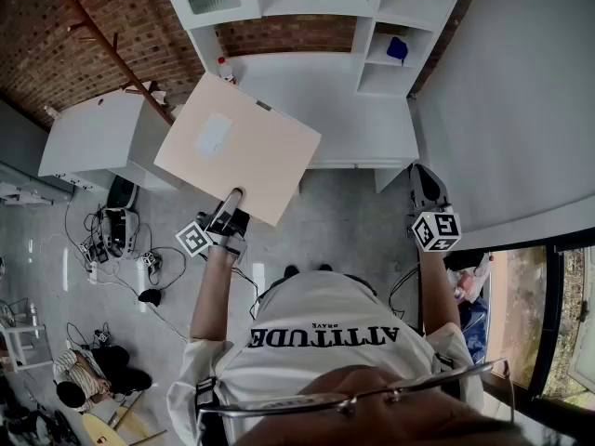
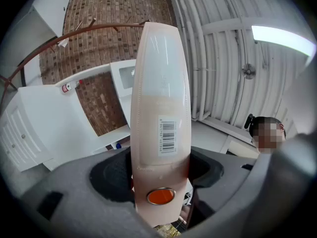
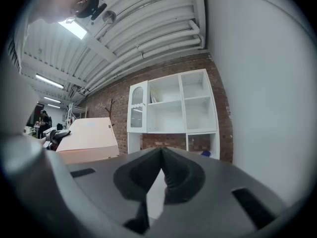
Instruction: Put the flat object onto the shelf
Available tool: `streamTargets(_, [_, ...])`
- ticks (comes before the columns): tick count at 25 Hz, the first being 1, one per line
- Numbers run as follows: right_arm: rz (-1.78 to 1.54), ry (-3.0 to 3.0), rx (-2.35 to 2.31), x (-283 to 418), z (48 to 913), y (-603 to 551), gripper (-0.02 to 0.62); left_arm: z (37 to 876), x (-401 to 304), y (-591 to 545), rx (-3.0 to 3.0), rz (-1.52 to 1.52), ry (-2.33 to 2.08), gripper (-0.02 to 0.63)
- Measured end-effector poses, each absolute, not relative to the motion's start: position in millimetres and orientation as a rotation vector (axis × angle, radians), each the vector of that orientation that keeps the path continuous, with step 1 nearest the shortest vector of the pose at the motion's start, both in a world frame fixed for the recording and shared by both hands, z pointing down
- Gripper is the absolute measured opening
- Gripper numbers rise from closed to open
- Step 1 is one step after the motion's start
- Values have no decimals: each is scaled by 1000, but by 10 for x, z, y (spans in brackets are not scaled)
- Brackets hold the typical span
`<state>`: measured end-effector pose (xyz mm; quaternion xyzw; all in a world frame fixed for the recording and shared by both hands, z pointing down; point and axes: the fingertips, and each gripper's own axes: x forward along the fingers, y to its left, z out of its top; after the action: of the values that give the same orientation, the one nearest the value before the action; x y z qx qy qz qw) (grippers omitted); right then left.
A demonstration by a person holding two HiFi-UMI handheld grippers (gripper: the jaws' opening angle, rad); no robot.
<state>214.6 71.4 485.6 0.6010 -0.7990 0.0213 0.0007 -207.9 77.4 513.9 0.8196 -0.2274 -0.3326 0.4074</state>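
Note:
A flat pale pink case hangs tilted in front of the white shelf unit. My left gripper is shut on the case's near edge. In the left gripper view the case stands edge-on between the jaws of the left gripper, showing a barcode label and an orange round stud. My right gripper is off to the right beside the white wall, holding nothing. In the right gripper view the right gripper is shut, with the shelf unit straight ahead and the case at the left.
A low white cabinet and a wooden coat rack stand left of the shelf unit. Cables lie on the floor at the left. A blue object sits in a right shelf compartment. A white wall runs along the right.

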Motion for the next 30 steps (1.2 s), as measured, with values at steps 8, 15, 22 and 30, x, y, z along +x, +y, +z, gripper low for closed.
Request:
streamTargets(8, [74,-2508,1885,2124,4863,667,25,5149,-2084,750,2065,-834,-573,298])
streamTargets(15, [92,-2517,1897,2137,4859,664,25,5170,-2096,750,2063,-826,-584,298])
streamTargets(22, [119,-2537,1886,2249,4911,666,25,5207,-1943,739,2058,-816,-587,298])
streamTargets(30, [107,-2522,1846,2528,4948,535,26,5112,-1573,697,2051,-848,-586,298])
